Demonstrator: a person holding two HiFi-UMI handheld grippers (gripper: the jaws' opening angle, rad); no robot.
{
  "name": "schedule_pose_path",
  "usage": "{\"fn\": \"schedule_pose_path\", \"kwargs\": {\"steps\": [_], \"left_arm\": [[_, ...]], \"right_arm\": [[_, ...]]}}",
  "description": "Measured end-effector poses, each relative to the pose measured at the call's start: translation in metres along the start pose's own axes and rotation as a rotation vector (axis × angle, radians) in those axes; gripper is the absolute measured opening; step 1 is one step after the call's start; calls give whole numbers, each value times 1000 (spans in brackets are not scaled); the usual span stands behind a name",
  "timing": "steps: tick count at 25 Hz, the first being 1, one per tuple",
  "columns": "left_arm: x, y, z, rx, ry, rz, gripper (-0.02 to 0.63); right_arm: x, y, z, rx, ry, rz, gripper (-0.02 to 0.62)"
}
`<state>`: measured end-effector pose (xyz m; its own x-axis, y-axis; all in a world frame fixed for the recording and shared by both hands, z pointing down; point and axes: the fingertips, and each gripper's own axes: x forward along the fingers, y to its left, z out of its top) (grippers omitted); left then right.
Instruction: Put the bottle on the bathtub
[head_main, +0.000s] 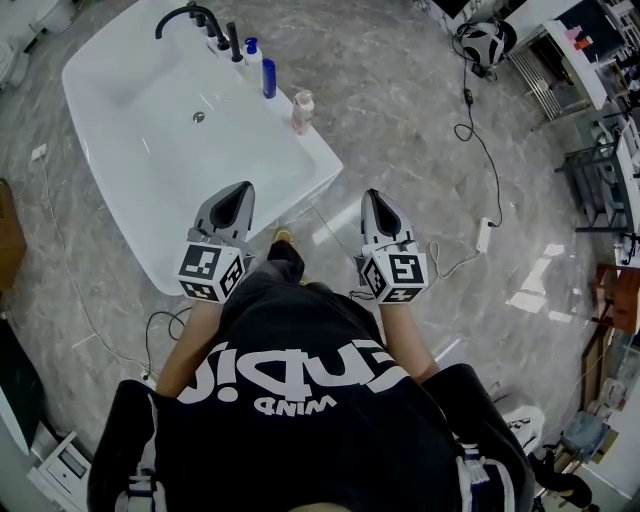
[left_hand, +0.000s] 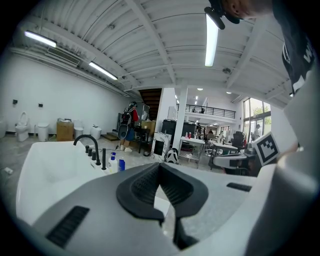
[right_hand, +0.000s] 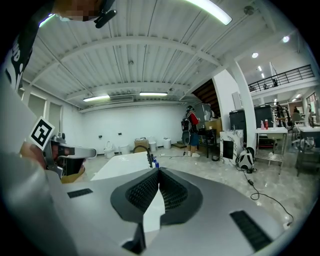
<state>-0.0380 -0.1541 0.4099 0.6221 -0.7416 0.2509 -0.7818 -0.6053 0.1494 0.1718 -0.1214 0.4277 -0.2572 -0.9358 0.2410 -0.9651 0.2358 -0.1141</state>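
Left gripper (head_main: 240, 190), right gripper (head_main: 372, 197): jaws together, empty, parked at waist, nothing to carry. Pink bottle (head_main: 302, 110) upright on bathtub (head_main: 150, 210) rim; placement probably done

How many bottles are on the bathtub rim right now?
3, in a row along the rim: a white bottle beside the black faucet, a blue bottle next to it, and a pink bottle nearest the corner. None looks hidden.

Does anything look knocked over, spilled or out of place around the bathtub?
Nothing stands out. The white bottle, blue bottle and pink bottle stand upright on the bathtub rim; no spill shows. Cables trail across the floor.
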Motion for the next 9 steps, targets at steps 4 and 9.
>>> {"fn": "schedule_pose_path", "kwargs": {"steps": [4, 9], "left_arm": [[3, -1, -2, -3, 5, 2, 6], [8, 0, -5, -10, 10, 8, 6]], "right_arm": [[3, 0, -3, 4, 3, 11, 25], [6, -2, -4, -4, 6, 23, 25]]}}
